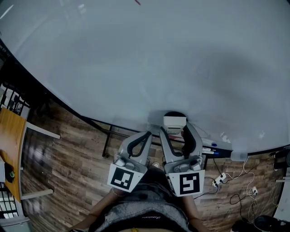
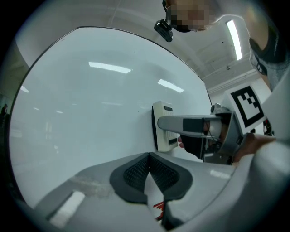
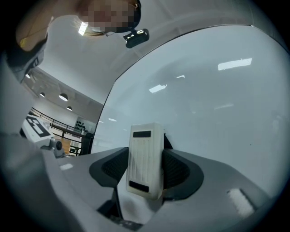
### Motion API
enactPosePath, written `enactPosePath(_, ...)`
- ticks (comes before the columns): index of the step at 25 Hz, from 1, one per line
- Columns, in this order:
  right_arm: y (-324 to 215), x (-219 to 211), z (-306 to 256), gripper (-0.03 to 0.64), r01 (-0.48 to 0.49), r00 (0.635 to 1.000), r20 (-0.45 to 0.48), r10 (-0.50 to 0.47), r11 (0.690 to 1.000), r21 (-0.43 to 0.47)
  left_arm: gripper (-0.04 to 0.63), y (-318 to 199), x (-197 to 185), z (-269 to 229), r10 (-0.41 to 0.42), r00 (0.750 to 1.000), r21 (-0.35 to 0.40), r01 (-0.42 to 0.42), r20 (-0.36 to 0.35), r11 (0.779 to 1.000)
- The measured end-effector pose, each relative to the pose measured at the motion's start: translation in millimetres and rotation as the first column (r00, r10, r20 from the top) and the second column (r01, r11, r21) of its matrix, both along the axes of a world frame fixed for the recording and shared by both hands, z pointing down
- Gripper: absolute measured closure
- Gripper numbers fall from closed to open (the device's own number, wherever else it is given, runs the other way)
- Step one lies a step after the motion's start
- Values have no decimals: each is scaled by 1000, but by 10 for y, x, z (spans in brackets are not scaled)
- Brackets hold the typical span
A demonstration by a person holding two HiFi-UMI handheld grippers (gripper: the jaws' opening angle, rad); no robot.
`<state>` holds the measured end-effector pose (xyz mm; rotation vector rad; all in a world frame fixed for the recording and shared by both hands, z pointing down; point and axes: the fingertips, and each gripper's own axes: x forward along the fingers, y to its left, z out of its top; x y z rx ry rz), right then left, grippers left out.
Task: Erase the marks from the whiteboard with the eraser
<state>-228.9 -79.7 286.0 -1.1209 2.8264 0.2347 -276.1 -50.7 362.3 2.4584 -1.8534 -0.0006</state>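
- Large glossy white whiteboard (image 1: 136, 59): fills most of the head view. The surface reads almost clean, with ceiling-light reflections only in both gripper views.
- Brown wood-plank floor (image 1: 68, 154): below the board's lower edge, with a tan wooden table (image 1: 11, 145) at far left. Neither bears on the job.
- Right gripper (image 1: 176, 131): jaws clamped on the eraser from both sides, with the dark ribbed pads (image 3: 179, 170) bearing on its long edges. The grip looks square and firm.
- Left gripper (image 1: 139, 142): just beside the right one and lower on the board. Pads pressed together with nothing between them; it is idle.
- White rectangular plastic-backed eraser (image 1: 174, 122): low on the board, near the bottom edge. In the left gripper view its dark wiping face appears flat against the surface.
- Short red stroke (image 1: 137, 2): at the very top edge of the head view, well apart from the eraser. It is the only mark I can find, and too small to read its shape.
- Judgement on the step: the eraser needs carrying up the board to that stroke.
  - Hold the wiping face flat, not on an edge, or it will skip and smear.
  - Press evenly and make overlapping passes across the stroke.
  - Keep the jaw squeeze steady, since a slackened grip under board pressure could let the eraser pivot.
  - Keep the left gripper out of the sweep.
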Motion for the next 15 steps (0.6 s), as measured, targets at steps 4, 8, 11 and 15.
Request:
enactPosePath(4, 35, 17, -34, 373, 23, 1000, 2, -23, 1000, 4, 592, -13, -8, -103, -49, 999, 2, 49, 7, 999)
enactPosePath(8, 37, 19, -13, 373, 39, 999, -5, -39, 999, 11, 592, -25, -16, -128, -95, 995, 11, 95, 31, 995)
enactPosePath(11, 42, 9, 19, 373, 53, 999, -9, -53, 999, 7, 592, 2, -19, -157, -113, 993, 14, 113, 32, 993)
enactPosePath(15, 57, -21, 32, 373, 56, 998, -5, -56, 998, 17, 592, 40, -73, -216, -131, 991, 32, 130, 38, 991)
